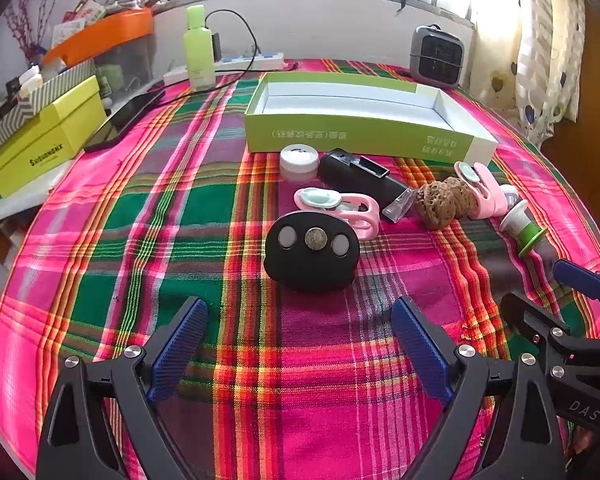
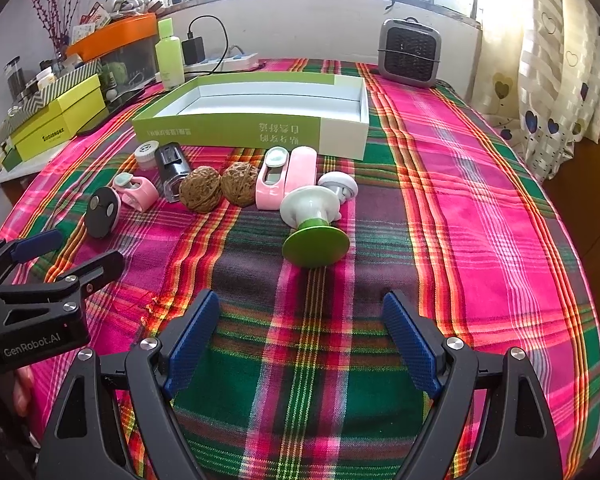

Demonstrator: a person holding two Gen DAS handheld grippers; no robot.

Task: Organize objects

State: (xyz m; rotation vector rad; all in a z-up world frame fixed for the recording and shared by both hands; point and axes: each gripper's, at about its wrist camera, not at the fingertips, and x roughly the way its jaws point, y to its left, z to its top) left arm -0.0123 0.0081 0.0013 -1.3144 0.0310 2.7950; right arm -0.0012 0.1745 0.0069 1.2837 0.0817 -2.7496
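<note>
Plaid cloth (image 1: 140,208) carries small items clustered before the green tray (image 1: 364,136); both grippers (image 1: 296,344) (image 2: 300,336) gape empty.

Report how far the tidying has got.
Done: nothing; the green box is empty. In hand: nothing; the left gripper and right gripper are open above the cloth. Left: the black oval device, walnuts, pink clips, green spool and the rest.

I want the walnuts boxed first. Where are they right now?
In the right wrist view the two walnuts lie side by side on the plaid cloth, left of centre, between the black device and the pink clip.
</note>
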